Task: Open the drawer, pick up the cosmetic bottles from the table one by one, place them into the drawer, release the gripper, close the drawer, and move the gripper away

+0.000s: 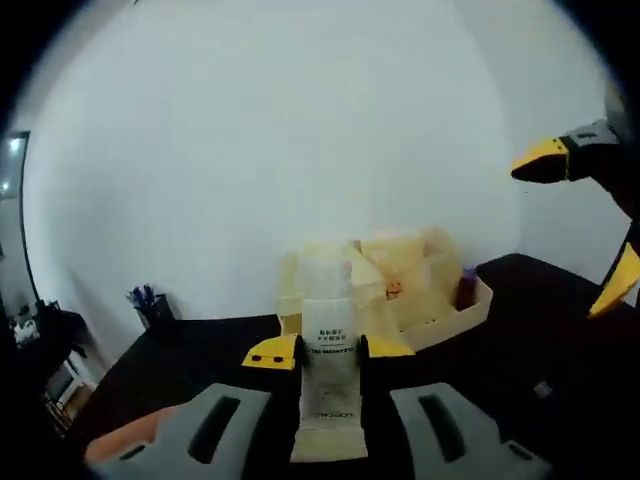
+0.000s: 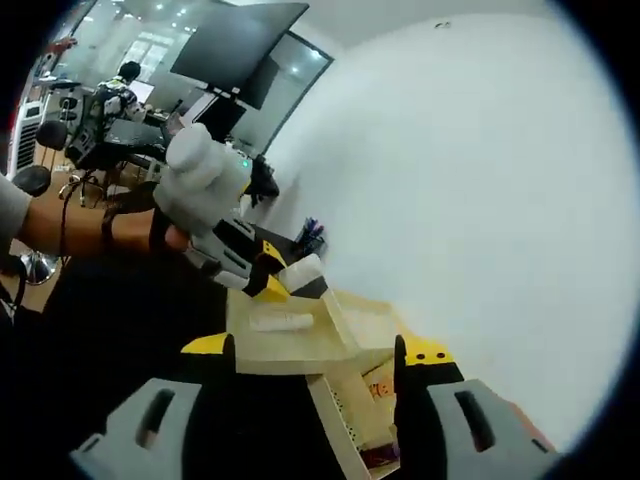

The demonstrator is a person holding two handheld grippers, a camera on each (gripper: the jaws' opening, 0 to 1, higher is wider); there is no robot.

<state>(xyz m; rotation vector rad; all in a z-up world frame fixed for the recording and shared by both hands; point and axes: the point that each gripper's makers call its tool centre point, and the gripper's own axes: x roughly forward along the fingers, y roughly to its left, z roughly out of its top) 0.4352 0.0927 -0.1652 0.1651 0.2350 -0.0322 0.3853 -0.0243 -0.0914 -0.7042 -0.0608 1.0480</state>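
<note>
1. The left gripper (image 1: 327,353) has its yellow-tipped fingers (image 1: 272,354) closed against the sides of a translucent white cosmetic bottle with dark print (image 1: 328,375), which stands upright between them.
2. Beyond those fingers, on the black table (image 1: 200,350), sits a pale wooden drawer organiser (image 1: 420,290).
3. The right gripper (image 2: 318,355) has its fingers (image 2: 427,352) spread apart, holding nothing.
4. Between and just past them, the organiser's light wooden drawer (image 2: 300,345) is pulled out, with a small white bottle (image 2: 281,321) lying inside.
5. Past the drawer, the left gripper holds the translucent bottle above the drawer's far edge.
6. A person's arm (image 2: 60,220) extends behind that gripper.
</note>
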